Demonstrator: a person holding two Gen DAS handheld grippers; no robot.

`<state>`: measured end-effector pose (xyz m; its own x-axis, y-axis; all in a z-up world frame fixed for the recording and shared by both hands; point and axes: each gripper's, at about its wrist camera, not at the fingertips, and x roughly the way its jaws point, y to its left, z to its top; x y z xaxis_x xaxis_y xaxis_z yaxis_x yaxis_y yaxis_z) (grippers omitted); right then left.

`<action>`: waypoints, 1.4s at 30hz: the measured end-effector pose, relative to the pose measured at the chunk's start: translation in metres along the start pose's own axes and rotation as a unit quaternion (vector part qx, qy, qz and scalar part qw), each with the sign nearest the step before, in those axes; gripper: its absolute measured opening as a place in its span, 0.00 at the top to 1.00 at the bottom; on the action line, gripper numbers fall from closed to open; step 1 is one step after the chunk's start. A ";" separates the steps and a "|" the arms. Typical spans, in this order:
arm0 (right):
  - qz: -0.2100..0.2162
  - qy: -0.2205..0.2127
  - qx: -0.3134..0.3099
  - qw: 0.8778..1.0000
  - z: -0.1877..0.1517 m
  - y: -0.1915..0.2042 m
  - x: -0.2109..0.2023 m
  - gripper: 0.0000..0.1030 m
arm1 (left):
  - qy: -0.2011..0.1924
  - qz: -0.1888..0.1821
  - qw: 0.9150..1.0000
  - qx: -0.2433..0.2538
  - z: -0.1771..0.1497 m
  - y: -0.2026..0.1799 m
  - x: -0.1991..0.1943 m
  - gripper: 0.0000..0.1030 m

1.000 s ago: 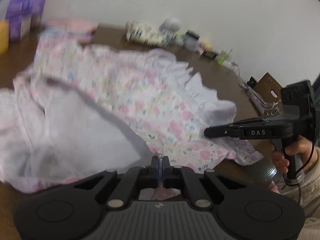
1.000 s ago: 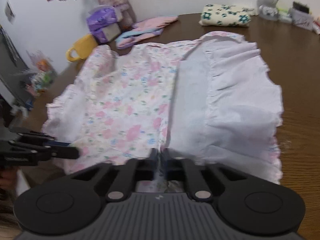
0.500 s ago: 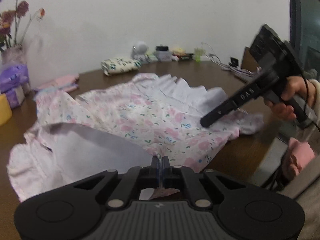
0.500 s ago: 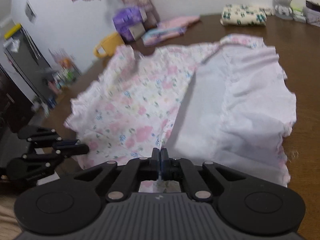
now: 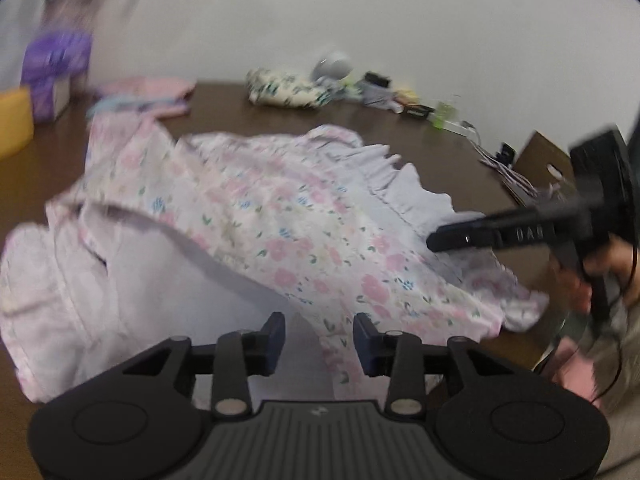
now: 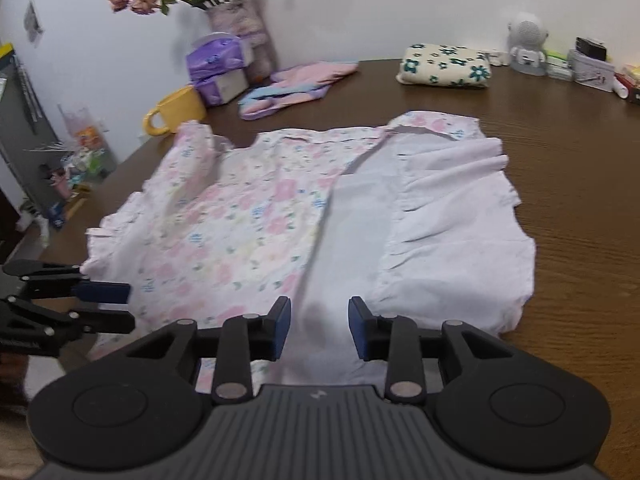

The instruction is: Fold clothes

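Both tools have just been opening: the right tool (image 6: pixel 319 329) and left tool (image 5: pixel 319 345) now stand parted over the near hem of the floral dress (image 6: pixel 248 216), gripping nothing. The dress lies flat on the counter (image 6: pixel 580 200), one side folded inward, running lengthwise away toward the wall. The left view is blurred.

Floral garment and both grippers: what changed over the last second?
Both the left gripper and right gripper have just opened, letting go of the floral garment's near hem; no pad presses it now. The garment stays spread on the table, one side folded over.
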<state>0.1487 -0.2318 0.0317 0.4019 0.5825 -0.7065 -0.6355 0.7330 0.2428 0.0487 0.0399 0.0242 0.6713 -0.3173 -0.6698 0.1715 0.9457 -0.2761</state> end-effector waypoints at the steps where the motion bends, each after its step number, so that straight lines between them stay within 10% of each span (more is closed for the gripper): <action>1: -0.004 0.003 -0.002 1.000 0.000 0.000 0.003 0.69 | 0.007 -0.004 1.000 -0.015 0.002 0.003 0.003 0.69; 4: -0.010 0.009 -0.004 1.000 -0.004 -0.001 0.009 0.69 | 0.019 -0.025 0.999 -0.023 0.002 0.006 0.009 1.00; 16: -0.031 0.006 -0.019 0.999 -0.013 0.000 0.014 0.62 | 0.037 -0.041 0.998 0.015 -0.029 -0.002 -0.010 0.99; 20: -0.036 0.005 -0.021 0.999 -0.015 0.003 0.010 0.59 | 0.009 -0.038 0.999 0.002 -0.025 -0.003 -0.022 0.82; 23: -0.044 -0.020 -0.029 0.998 -0.020 0.008 -0.012 0.56 | -0.020 -0.005 1.000 -0.004 -0.022 0.004 -0.033 0.56; 33: -0.126 -0.033 -0.022 0.991 -0.057 0.003 -0.058 0.50 | -0.039 0.128 0.991 0.004 -0.017 0.034 -0.029 0.57; 42: -0.100 -0.029 -0.037 0.994 -0.067 0.005 -0.063 0.50 | -0.032 0.169 0.984 0.048 -0.018 0.034 -0.014 0.79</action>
<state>0.0763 -0.2882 0.0332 0.5606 0.4489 -0.6959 -0.5847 0.8096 0.0512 0.0321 0.0747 0.0116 0.7449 0.0187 -0.6669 -0.0046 0.9997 0.0228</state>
